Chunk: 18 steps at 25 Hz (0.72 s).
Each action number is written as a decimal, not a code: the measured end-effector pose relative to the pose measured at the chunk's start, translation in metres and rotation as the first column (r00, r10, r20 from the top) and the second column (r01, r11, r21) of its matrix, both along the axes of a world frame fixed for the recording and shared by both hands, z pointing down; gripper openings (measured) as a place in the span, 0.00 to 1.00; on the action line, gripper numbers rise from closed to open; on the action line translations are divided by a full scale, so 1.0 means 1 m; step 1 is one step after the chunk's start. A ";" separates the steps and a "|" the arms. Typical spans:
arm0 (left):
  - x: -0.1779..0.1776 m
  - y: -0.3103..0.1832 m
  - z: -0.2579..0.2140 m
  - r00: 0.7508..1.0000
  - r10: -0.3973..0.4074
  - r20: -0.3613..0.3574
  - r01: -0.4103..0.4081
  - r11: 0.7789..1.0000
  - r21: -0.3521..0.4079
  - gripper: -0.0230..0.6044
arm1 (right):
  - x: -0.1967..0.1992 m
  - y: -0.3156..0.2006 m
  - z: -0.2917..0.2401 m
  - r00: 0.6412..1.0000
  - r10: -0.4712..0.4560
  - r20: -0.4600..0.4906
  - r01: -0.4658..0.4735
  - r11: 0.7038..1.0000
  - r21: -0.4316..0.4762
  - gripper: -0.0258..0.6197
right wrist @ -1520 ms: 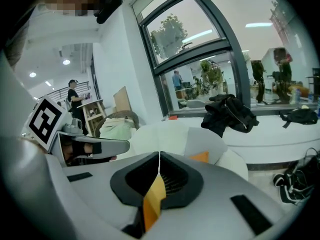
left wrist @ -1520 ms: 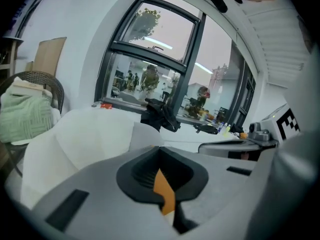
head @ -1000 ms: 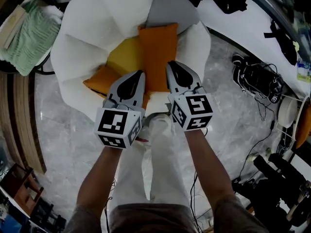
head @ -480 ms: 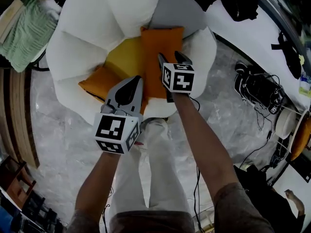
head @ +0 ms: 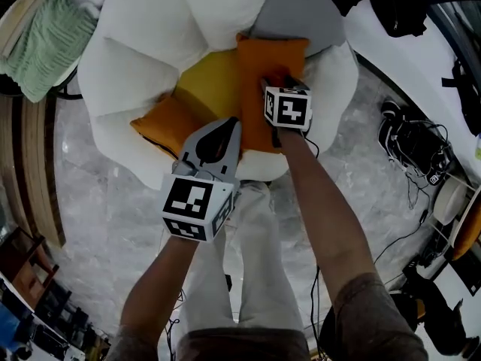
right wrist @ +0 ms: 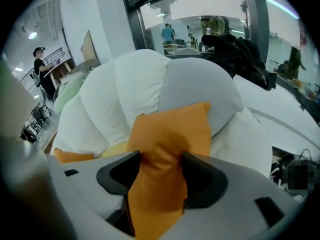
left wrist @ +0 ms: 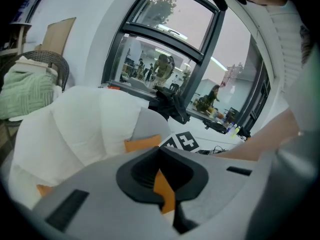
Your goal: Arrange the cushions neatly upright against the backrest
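A long orange cushion [head: 263, 59] lies lengthwise on the seat of a white petal-shaped armchair [head: 128, 59], its far end against the grey backrest [head: 297, 13]. Beside it lie a yellow cushion [head: 210, 85] and a smaller orange cushion [head: 165, 122]. My right gripper [head: 276, 81] is pressed down on the long cushion [right wrist: 172, 124]. Its jaws have just been opening and stand wide, with the fabric bulging up between them. My left gripper [head: 231, 122] hovers shut over the seat's front edge, holding nothing; orange shows past its tips [left wrist: 160, 151].
A green blanket [head: 41, 40] rests on a wicker chair at the far left. Cables and dark shoes [head: 409, 138] lie on the marble floor at the right. The person's legs in white trousers [head: 240, 254] stand just in front of the armchair.
The right gripper has moved forward and down onto the long orange cushion, and its jaws have gone from shut to wide. The left gripper has sunk a little.
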<state>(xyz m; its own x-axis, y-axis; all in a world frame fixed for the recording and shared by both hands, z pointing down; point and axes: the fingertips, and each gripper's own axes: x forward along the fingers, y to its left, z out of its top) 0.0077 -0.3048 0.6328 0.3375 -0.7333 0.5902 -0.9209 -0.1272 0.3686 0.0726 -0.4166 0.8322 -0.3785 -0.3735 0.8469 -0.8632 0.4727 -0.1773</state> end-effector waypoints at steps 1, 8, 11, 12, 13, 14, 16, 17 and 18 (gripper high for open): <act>0.000 0.000 0.001 1.000 0.000 -0.008 0.000 1.000 -0.007 0.04 | 0.000 0.000 0.001 1.000 0.003 -0.001 -0.003 1.000 0.003 0.44; 0.001 0.003 0.005 0.999 0.009 -0.031 -0.009 1.000 -0.021 0.04 | 0.006 -0.001 0.001 0.999 0.027 0.033 -0.026 0.999 -0.032 0.30; 0.000 0.003 0.006 0.999 0.003 -0.041 -0.004 1.000 -0.024 0.04 | 0.010 0.000 -0.001 0.999 0.017 0.038 -0.015 0.998 -0.064 0.12; 0.002 0.004 0.006 0.999 0.004 -0.044 -0.006 1.000 -0.024 0.04 | 0.010 0.002 -0.001 0.999 0.006 0.043 -0.004 0.998 -0.061 0.08; 0.003 0.004 0.006 0.999 0.007 -0.047 -0.009 1.000 -0.024 0.04 | 0.009 0.004 -0.002 0.999 -0.002 0.052 0.004 0.999 -0.053 0.08; 0.004 0.005 0.006 0.999 0.011 -0.050 -0.013 1.000 -0.024 0.04 | 0.009 0.006 -0.004 0.998 -0.004 0.062 0.006 0.999 -0.045 0.08; 0.005 0.007 0.004 0.998 0.020 -0.053 -0.022 0.999 -0.023 0.04 | 0.010 0.011 -0.009 0.997 0.009 0.081 -0.006 0.999 -0.035 0.08; 0.004 0.007 0.003 0.998 0.024 -0.053 -0.025 0.999 -0.022 0.04 | 0.010 0.013 -0.013 0.996 0.017 0.090 -0.014 0.999 -0.035 0.08; 0.004 0.007 0.002 0.998 0.026 -0.054 -0.027 0.999 -0.020 0.04 | 0.010 0.014 -0.018 0.995 0.022 0.098 -0.019 0.999 -0.034 0.08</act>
<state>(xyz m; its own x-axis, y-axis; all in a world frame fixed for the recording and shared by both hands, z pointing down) 0.0113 -0.2979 0.6344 0.3881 -0.7114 0.5858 -0.8961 -0.1427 0.4204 0.0830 -0.4025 0.8144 -0.4528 -0.3548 0.8180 -0.8505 0.4473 -0.2767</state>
